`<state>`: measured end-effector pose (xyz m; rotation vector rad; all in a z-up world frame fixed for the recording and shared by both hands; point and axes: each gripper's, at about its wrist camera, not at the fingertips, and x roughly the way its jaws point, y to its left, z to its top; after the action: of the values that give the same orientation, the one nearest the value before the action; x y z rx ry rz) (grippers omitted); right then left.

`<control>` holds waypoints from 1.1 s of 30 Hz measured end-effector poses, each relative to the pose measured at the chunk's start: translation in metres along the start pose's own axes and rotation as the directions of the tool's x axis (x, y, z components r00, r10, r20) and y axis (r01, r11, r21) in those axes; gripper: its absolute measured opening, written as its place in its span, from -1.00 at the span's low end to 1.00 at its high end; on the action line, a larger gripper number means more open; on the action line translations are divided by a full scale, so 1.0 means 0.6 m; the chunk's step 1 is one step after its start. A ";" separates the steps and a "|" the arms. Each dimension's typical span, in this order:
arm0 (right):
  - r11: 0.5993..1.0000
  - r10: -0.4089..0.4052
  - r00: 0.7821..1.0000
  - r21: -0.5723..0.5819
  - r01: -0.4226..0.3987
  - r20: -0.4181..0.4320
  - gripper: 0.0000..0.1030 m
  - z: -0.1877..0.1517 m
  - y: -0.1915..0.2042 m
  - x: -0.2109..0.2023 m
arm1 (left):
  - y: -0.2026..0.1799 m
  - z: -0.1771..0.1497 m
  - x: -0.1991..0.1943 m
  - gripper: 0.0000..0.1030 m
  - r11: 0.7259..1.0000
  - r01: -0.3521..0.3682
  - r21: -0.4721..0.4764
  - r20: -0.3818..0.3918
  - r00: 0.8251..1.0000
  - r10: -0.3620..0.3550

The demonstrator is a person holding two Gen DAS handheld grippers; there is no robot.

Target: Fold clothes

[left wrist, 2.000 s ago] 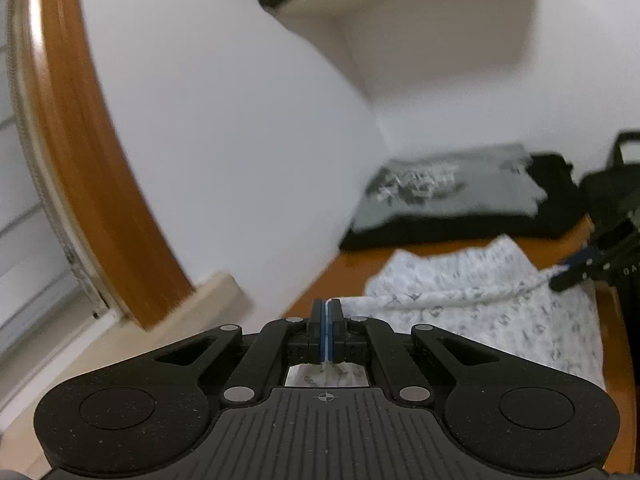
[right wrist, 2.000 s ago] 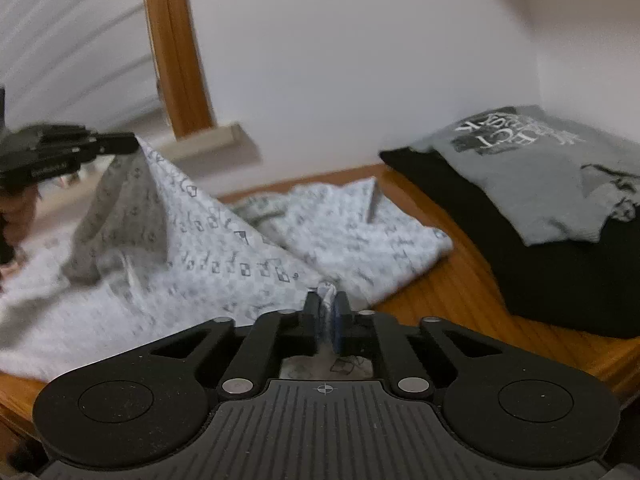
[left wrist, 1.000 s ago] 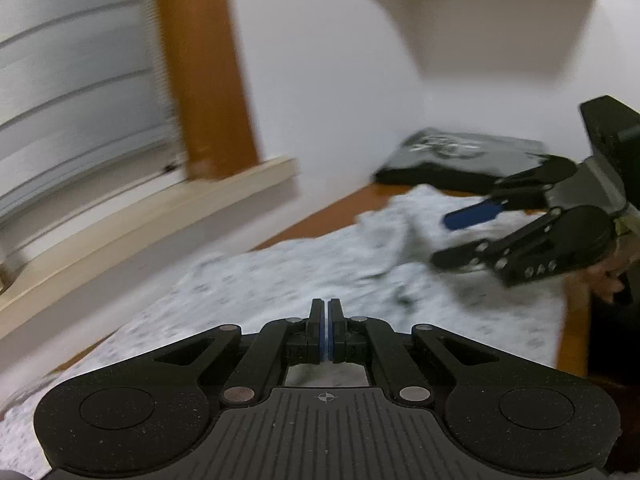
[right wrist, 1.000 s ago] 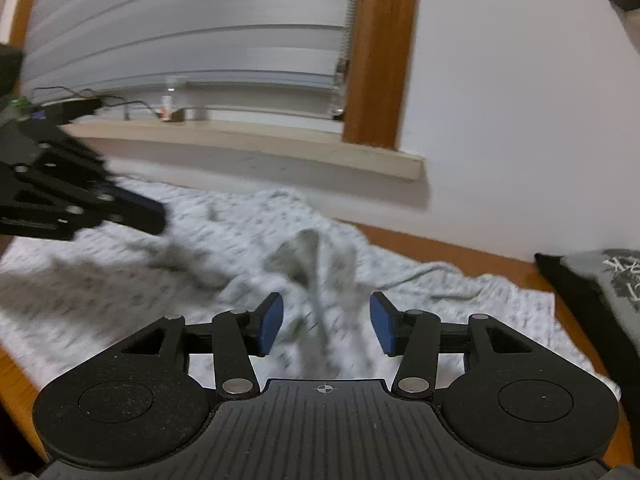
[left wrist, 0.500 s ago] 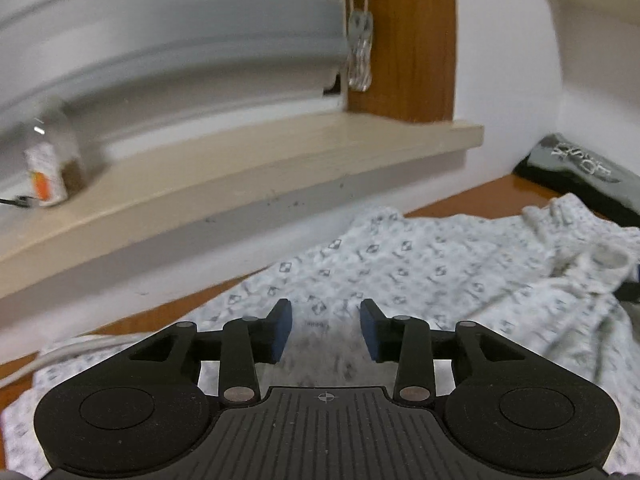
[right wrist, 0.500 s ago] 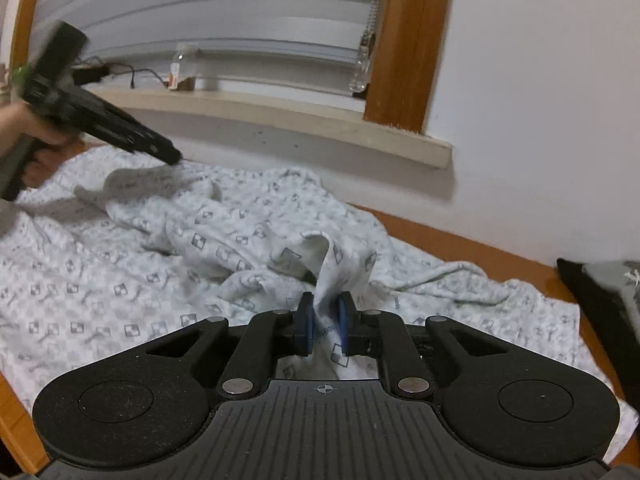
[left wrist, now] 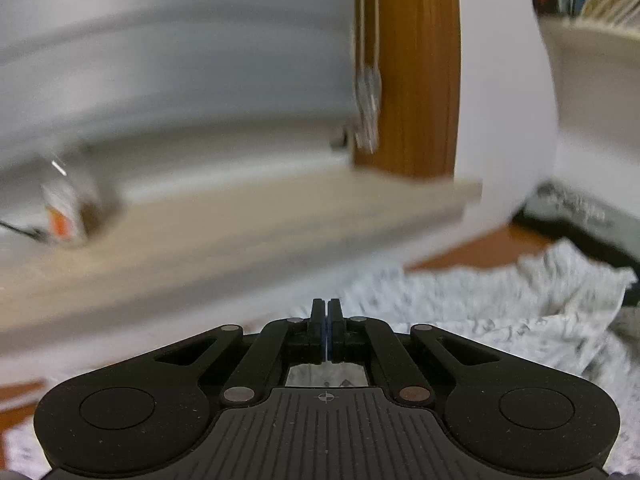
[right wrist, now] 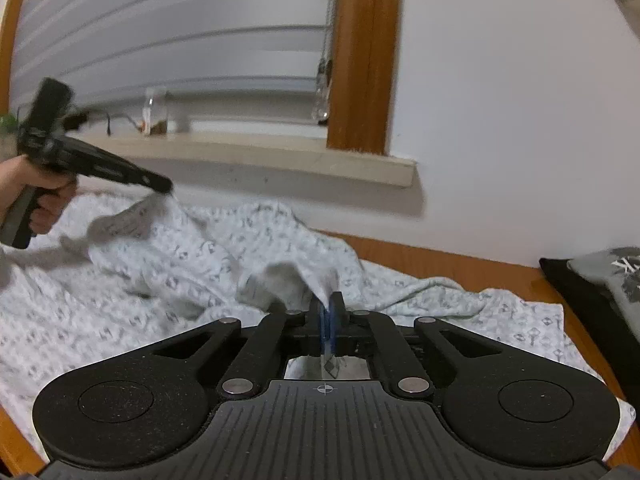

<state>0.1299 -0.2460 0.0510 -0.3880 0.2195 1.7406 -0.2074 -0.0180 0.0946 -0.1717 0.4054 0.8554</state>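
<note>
Right wrist view alone shows both tools: right gripper (right wrist: 328, 312) clamped on a raised fold of the patterned shirt (right wrist: 208, 256), left gripper (right wrist: 162, 184) pinching another fold at middle left. Left wrist view blurred, jaws pressed together. Shirt spread over wooden table (right wrist: 440, 260) beneath windowsill (right wrist: 280, 156) and blinds (right wrist: 180, 32).
</note>
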 end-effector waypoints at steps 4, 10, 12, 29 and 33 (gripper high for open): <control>1.000 0.028 0.999 0.003 -0.028 0.028 -0.95 0.000 0.007 -0.042 | 0.010 0.007 -0.097 -0.99 1.000 -0.015 0.014 0.105 0.994 0.013; 0.995 0.098 0.995 -0.013 -0.097 0.024 -0.95 -0.016 0.037 -0.098 | 0.014 -0.040 -0.207 -0.99 1.000 -0.023 -0.003 0.099 0.995 0.023; 0.994 0.111 0.994 -0.025 -0.111 0.011 -0.95 -0.019 0.048 -0.104 | 0.015 -0.059 -0.243 -0.99 1.000 -0.025 -0.012 0.094 0.995 0.026; 0.960 0.239 0.967 -0.125 -0.249 -0.090 -0.31 -0.026 0.159 -0.121 | 0.049 -0.138 -0.330 -0.84 0.995 -0.058 -0.083 -0.002 0.998 0.058; 0.940 0.293 0.951 -0.149 -0.306 -0.103 -0.31 -0.009 0.210 -0.087 | 0.059 -0.158 -0.304 -0.84 0.993 -0.067 -0.098 -0.043 0.997 0.063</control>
<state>0.0162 -0.3213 0.0573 -0.5676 0.2011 2.0536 -0.3674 -0.1511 0.0842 -0.2692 0.4073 0.9382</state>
